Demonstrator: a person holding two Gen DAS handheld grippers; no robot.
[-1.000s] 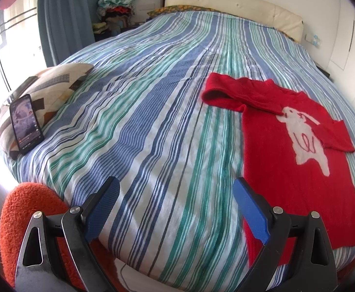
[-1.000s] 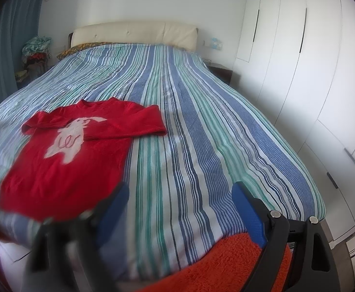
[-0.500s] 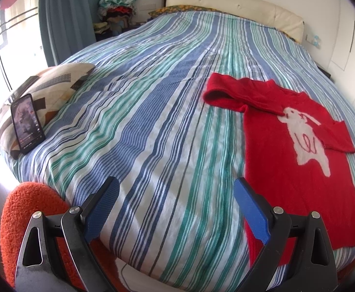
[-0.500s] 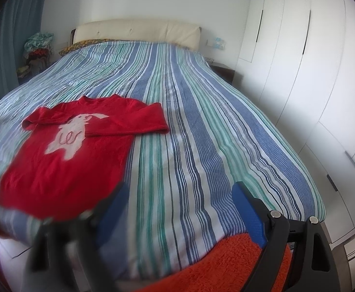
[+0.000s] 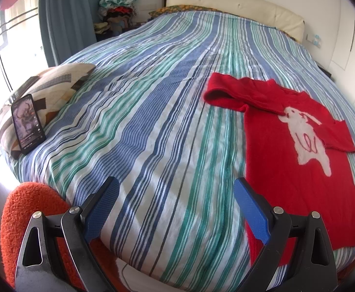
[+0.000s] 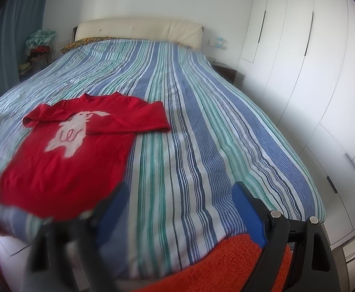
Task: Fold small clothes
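Observation:
A small red sweater (image 5: 291,150) with a white rabbit design lies flat near the foot of a bed with a striped cover (image 5: 158,102). Both its sleeves are folded across the chest. It also shows in the right wrist view (image 6: 65,155). My left gripper (image 5: 176,194) is open and empty above the bed's foot edge, to the left of the sweater. My right gripper (image 6: 179,199) is open and empty above the foot edge, to the right of the sweater. Its left finger looks blurred.
A patterned pillow (image 5: 43,92) with a phone (image 5: 27,123) leaning on it lies at the bed's left edge. An orange fluffy rug (image 5: 29,209) lies below the foot. White wardrobes (image 6: 311,73) stand to the right. A clothes pile (image 5: 117,4) sits by the curtain.
Both views have shifted very slightly; the grippers stay open and the sweater has not moved.

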